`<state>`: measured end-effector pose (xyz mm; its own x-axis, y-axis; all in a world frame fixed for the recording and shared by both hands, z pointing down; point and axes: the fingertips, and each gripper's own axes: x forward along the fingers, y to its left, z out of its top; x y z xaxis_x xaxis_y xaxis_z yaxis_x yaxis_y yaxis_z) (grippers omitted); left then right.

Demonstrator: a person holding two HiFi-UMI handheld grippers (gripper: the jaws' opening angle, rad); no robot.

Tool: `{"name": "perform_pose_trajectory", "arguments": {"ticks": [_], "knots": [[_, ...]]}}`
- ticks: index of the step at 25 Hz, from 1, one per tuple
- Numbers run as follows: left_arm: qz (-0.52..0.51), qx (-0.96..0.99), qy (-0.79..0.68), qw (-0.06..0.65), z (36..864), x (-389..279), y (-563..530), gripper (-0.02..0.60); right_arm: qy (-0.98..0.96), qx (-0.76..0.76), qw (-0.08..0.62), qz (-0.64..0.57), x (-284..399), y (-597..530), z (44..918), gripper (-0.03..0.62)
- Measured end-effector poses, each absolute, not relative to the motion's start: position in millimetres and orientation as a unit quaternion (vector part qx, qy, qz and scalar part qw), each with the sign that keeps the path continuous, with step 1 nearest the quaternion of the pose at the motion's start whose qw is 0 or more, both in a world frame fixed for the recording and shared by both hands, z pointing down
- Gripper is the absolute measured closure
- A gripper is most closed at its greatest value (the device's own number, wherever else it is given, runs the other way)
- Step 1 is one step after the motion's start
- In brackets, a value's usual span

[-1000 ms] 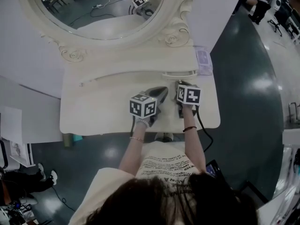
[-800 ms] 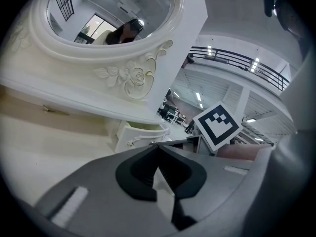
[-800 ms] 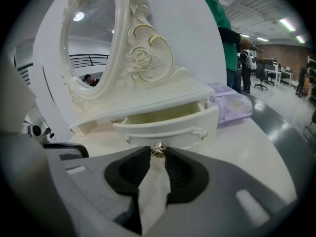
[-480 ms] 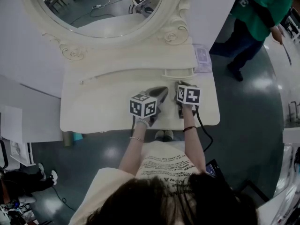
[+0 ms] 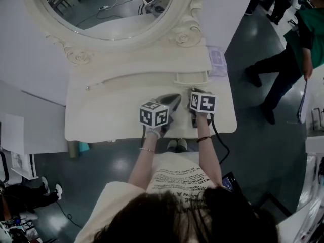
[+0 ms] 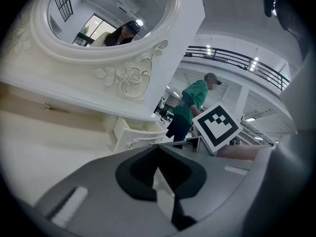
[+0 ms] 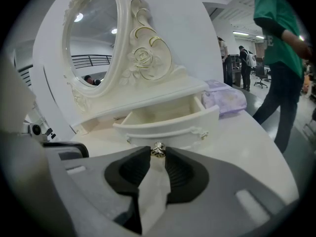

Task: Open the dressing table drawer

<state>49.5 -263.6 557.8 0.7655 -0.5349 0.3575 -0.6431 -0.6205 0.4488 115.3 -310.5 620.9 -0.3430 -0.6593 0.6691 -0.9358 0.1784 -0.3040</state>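
The cream dressing table (image 5: pixel 111 110) has a small curved drawer (image 5: pixel 191 77) under its mirror shelf, standing pulled out with its inside showing (image 7: pixel 168 125). My right gripper (image 7: pixel 158 155) is shut on the drawer's small metal knob (image 7: pixel 158 150), which is pinched between its tips. In the head view it (image 5: pixel 195 91) points at the drawer front. My left gripper (image 5: pixel 174 99) rests just to its left over the tabletop, jaws shut with nothing in them (image 6: pixel 158 146). The left gripper view shows the open drawer (image 6: pixel 136 135) off to its front.
An oval mirror (image 5: pixel 101 9) in a carved frame stands behind the drawer. A purple tissue pack (image 5: pixel 216 59) lies at the table's right end. A person in green (image 5: pixel 298 49) walks on the dark floor to the right.
Both grippers and the drawer stay where they were. Only the person in green has moved across the floor on the right.
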Motion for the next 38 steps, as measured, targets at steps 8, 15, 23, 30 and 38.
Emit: {"name": "perform_pose_trajectory", "arguments": {"ticks": [8, 15, 23, 30, 38], "knots": [[0.095, 0.895, -0.329, 0.285, 558.2, 50.4, -258.5, 0.584, -0.742, 0.536, 0.197, 0.350, 114.7, -305.1, 621.4, 0.494], [0.095, 0.895, -0.329, 0.286, 557.2, 50.0, -255.1, 0.584, -0.743, 0.536, 0.199, 0.349, 114.6, -301.1, 620.2, 0.494], [0.098, 0.895, -0.328, 0.287, 559.5, 51.0, -252.9, 0.584, -0.743, 0.535, 0.198, 0.350, 114.5, -298.6, 621.0, 0.494], [0.098, 0.895, -0.328, 0.288, 560.7, 51.3, -252.6, 0.584, -0.744, 0.534, 0.195, 0.351, 113.3, -298.3, 620.6, 0.494], [0.099, 0.895, -0.326, 0.289, 561.5, 53.6, -251.7, 0.584, -0.746, 0.529, 0.183, 0.360, 114.9, -297.2, 621.4, 0.493]]}}
